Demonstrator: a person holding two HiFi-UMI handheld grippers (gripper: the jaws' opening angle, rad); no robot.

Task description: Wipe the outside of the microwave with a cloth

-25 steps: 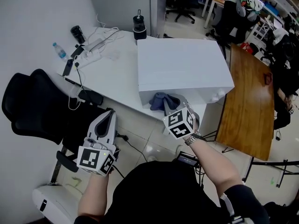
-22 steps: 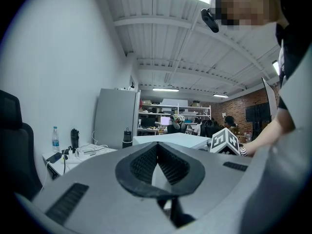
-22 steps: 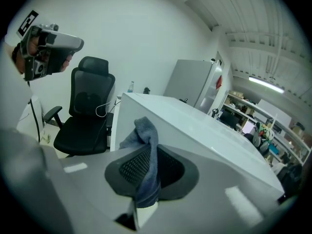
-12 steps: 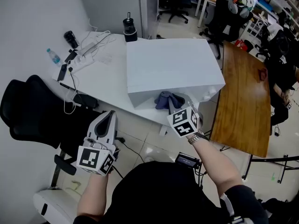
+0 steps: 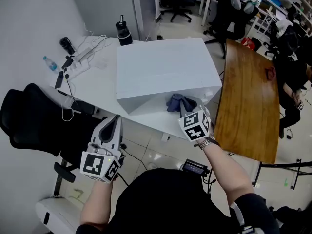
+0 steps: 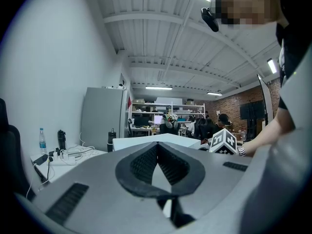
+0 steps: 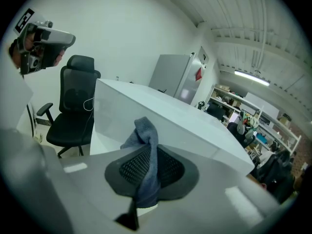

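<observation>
Right claw has slid right along microwave, cloth pinched in its jaws

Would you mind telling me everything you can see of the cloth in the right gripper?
The cloth is a small grey-blue rag with a soft, fuzzy look, like towelling. It is crumpled, not spread flat. The right gripper pinches it between its closed jaws: one twisted fold stands up above them and a short tail hangs below. In the head view its bunched end seems to lie against the front of the white microwave, low and near the right corner.
</observation>
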